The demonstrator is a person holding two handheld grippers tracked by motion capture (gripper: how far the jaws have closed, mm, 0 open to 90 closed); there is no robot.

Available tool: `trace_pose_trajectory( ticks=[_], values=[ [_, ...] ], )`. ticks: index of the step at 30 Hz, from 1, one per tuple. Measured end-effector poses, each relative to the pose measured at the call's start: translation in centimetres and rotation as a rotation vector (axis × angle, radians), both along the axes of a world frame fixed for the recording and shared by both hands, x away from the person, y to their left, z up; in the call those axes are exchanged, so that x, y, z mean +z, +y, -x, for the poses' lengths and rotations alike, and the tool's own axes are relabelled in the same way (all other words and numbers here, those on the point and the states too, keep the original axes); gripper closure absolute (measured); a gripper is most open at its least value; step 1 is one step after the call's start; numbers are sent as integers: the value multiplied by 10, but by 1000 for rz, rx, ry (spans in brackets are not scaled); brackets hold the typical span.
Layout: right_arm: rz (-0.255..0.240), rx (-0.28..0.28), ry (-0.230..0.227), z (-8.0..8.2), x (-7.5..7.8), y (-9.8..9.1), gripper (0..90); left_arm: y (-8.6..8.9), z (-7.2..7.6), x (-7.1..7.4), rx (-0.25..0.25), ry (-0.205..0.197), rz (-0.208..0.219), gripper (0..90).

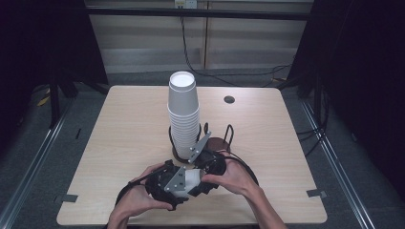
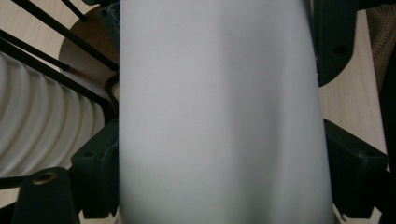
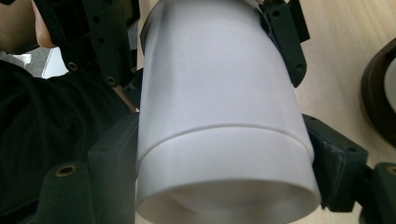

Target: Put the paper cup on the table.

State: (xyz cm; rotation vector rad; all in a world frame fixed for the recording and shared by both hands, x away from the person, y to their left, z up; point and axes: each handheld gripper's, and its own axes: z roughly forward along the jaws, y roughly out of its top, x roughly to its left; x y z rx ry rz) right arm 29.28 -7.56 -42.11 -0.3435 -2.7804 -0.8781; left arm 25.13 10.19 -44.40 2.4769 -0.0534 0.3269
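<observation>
A white paper cup [image 1: 191, 181] lies on its side between both grippers, just above the table's front middle. My left gripper [image 1: 186, 186] is shut on it; in the left gripper view the cup's wall [image 2: 219, 112] sits between the black jaws of that gripper [image 2: 219, 177]. My right gripper [image 1: 198, 175] is shut on the cup's mouth end [image 3: 224, 186]. A seam rings the cup there, as of two cups nested. Beyond it the left gripper's fingers [image 3: 285, 42] hold the far end. A tall stack of white cups [image 1: 183, 114] stands in a black wire holder [image 1: 224, 138] just behind.
The stack's ribbed rims [image 2: 42, 126] and the holder's round brown base [image 2: 88, 51] lie close to the left gripper. A dark hole [image 1: 229, 99] sits in the wooden table [image 1: 124, 133] at the back right. Cables [image 1: 191, 57] run along the floor behind.
</observation>
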Motion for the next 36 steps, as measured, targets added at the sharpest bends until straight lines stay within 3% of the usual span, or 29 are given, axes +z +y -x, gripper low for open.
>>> trace_pose_trajectory(
  ticks=[10, 25, 36],
  values=[
    [-25, 1, -4, -1, 3, 0, 222, 7, -1, 1, -3, 1, 56, 134],
    [-14, -26, -14, 0, 13, -2, 226, 13, -2, 7, -11, -26, 145, 135],
    [-29, -24, -3, -1, 11, -2, 227, 20, -2, 6, -23, -46, 179, 135]
  ],
)
